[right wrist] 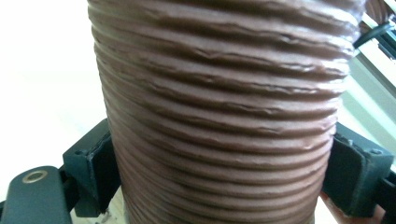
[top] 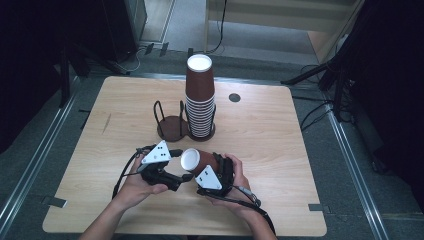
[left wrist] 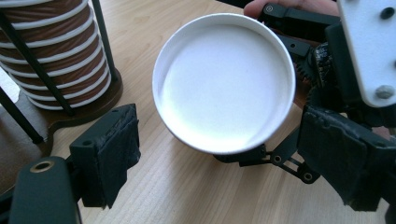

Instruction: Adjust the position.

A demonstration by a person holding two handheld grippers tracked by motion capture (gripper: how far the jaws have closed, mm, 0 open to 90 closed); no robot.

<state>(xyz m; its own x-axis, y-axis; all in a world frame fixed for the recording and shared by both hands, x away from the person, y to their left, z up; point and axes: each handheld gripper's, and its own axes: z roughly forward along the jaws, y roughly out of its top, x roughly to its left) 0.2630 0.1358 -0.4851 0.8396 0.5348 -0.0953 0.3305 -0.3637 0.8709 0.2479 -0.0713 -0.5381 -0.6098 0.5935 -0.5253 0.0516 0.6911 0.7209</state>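
High view: right gripper (top: 212, 170) clamps a ribbed cup (top: 197, 161) on its side near the table's (top: 260, 130) front edge; left gripper (top: 176, 176) half-open at the rim. Squeezing could crush it.

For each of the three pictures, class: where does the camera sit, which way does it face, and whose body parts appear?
High view: above the table's near edge, facing forward and down; forearms, hands, both grippers show.
Left gripper view: rides the left gripper, facing the ribbed brown paper cup's white mouth; its own jaws show.
Right gripper view: rides the right gripper, facing the cup's side; jaws clamp it.
Shared: the cup.
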